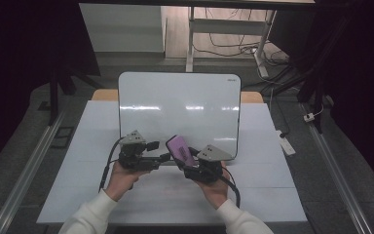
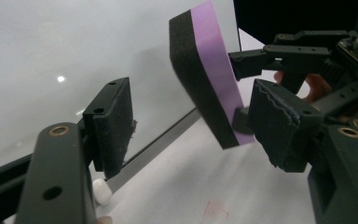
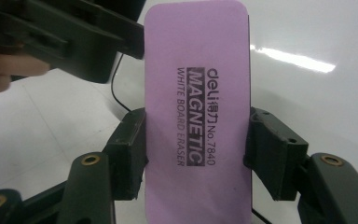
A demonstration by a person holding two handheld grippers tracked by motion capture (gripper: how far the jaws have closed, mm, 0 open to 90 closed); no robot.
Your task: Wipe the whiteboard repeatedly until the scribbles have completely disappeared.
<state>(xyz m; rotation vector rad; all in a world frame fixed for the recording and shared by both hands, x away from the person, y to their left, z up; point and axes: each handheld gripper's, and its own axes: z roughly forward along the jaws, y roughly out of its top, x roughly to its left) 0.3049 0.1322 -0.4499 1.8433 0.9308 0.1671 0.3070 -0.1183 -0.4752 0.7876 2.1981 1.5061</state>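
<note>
Between the right gripper (image 3: 196, 140) pads sits a purple whiteboard eraser (image 3: 196, 93), clamped by its long edges above the table's middle. At nine o'clock of it, the left gripper (image 2: 191, 126) stands partly open, holding nothing. Foam-backed, probably light and squashy; I'd grip the edges gently near mid-length, away from the whiteboard (image 1: 175, 97) at twelve.

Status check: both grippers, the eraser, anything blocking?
Right gripper shut on the purple eraser, held edge to edge above the table. Left gripper open beside it, jaws not touching it. Whiteboard just behind; nothing between.
</note>
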